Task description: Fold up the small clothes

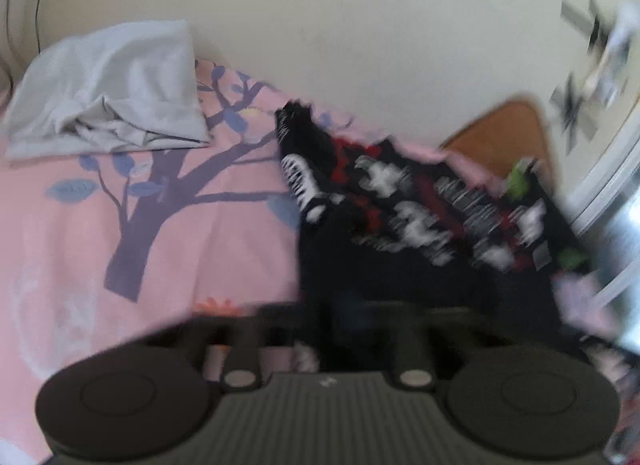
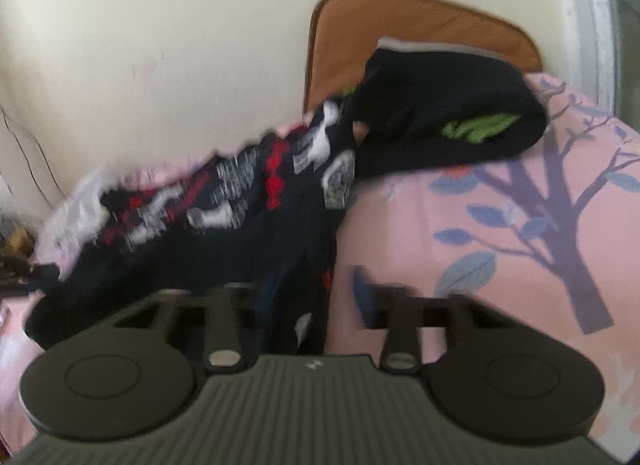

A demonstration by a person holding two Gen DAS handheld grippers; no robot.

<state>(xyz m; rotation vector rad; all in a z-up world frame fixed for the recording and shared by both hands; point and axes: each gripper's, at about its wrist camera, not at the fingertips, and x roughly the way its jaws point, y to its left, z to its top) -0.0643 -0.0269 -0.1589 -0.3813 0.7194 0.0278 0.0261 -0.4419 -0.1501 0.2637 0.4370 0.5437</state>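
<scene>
A black garment with red and white print (image 1: 420, 205) lies on a pink bedsheet, and it also shows in the right wrist view (image 2: 224, 201). My left gripper (image 1: 332, 321) holds its near edge; the fingers are hidden in the dark cloth and motion blur. My right gripper (image 2: 316, 305) also holds the garment's near edge, which hangs between the finger bases. A second black garment with green print (image 2: 448, 113) lies behind it on the bed.
A grey folded garment (image 1: 108, 93) lies at the bed's far left. The pink sheet with a purple tree print (image 1: 160, 201) covers the bed. A brown headboard (image 2: 420, 21) and a cream wall (image 1: 320, 25) stand behind.
</scene>
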